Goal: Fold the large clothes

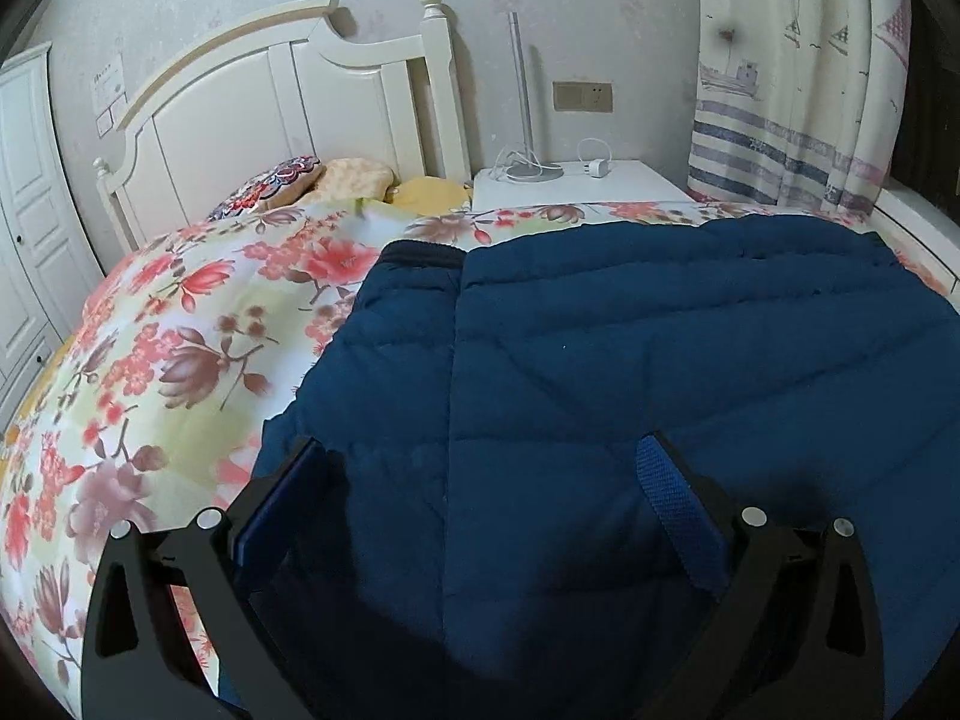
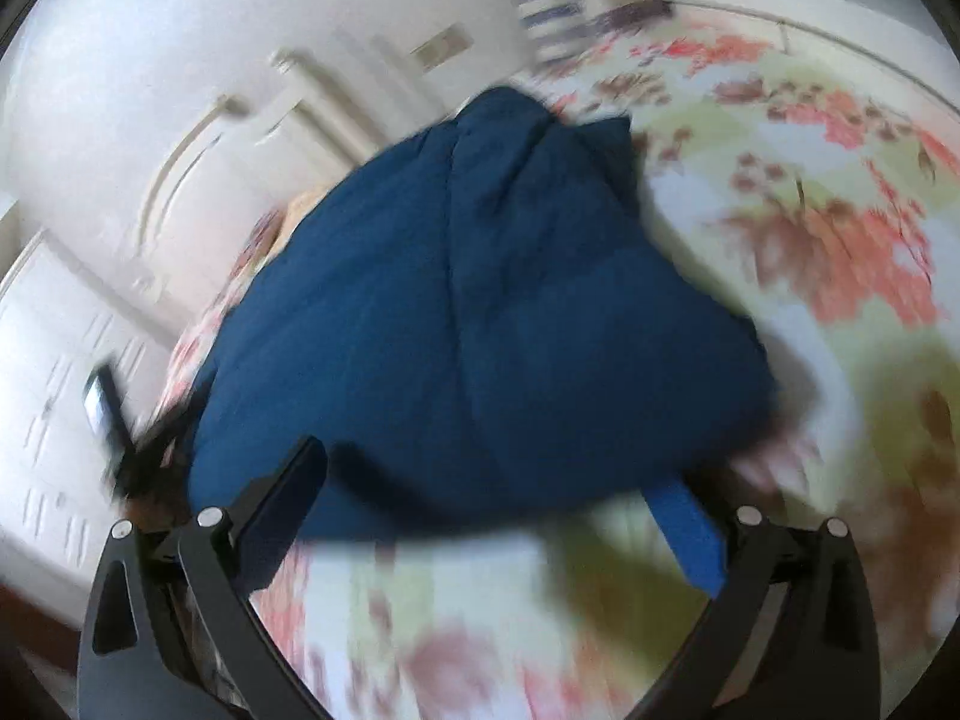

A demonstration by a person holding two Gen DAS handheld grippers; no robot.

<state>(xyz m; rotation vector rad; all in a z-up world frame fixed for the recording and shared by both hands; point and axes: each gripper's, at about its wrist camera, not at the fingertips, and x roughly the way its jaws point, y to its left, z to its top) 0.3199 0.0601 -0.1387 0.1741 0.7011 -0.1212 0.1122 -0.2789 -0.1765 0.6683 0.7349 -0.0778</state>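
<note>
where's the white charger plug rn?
Left wrist view, upper right of centre: the white charger plug sits on the white nightstand, right of the silver lamp base.

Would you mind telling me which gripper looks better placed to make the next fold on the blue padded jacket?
Left, probably. The left gripper is open with its fingers straddling the blue padded jacket near its edge. The right gripper is also open, but over the floral bedspread, just short of the jacket, in a blurred view.
</note>
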